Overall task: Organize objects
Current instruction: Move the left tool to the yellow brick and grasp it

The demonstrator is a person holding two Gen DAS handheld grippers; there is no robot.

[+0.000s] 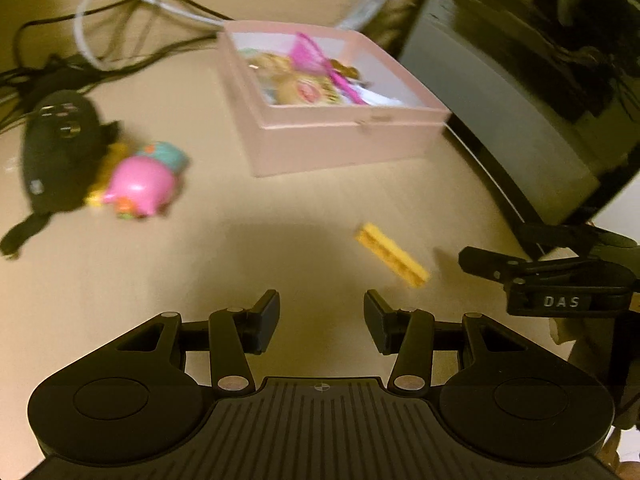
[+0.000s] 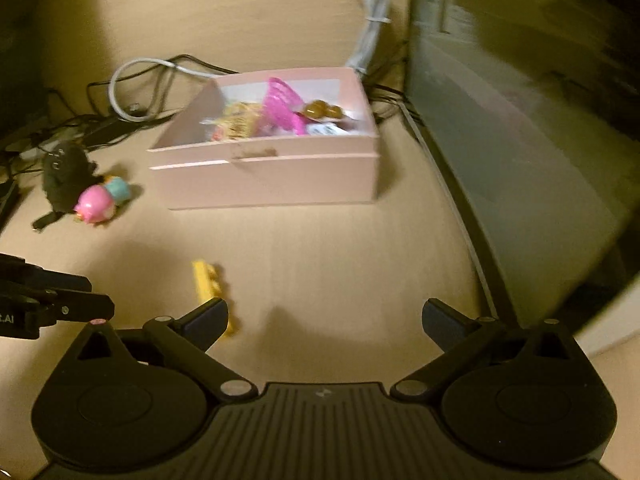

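Note:
A pink box sits on the tan desk, holding several small toys, among them a magenta one. A yellow toy brick lies on the desk in front of it. A pink pig toy rests beside a black controller at the left. My left gripper is open and empty, the brick just beyond its right finger. My right gripper stands wide open and empty, its left finger overlapping the brick's near end.
Black and grey cables trail behind the box and controller. A dark monitor stands along the right side. The right gripper's finger shows at the left wrist view's right edge; the left gripper's finger shows at the other view's left.

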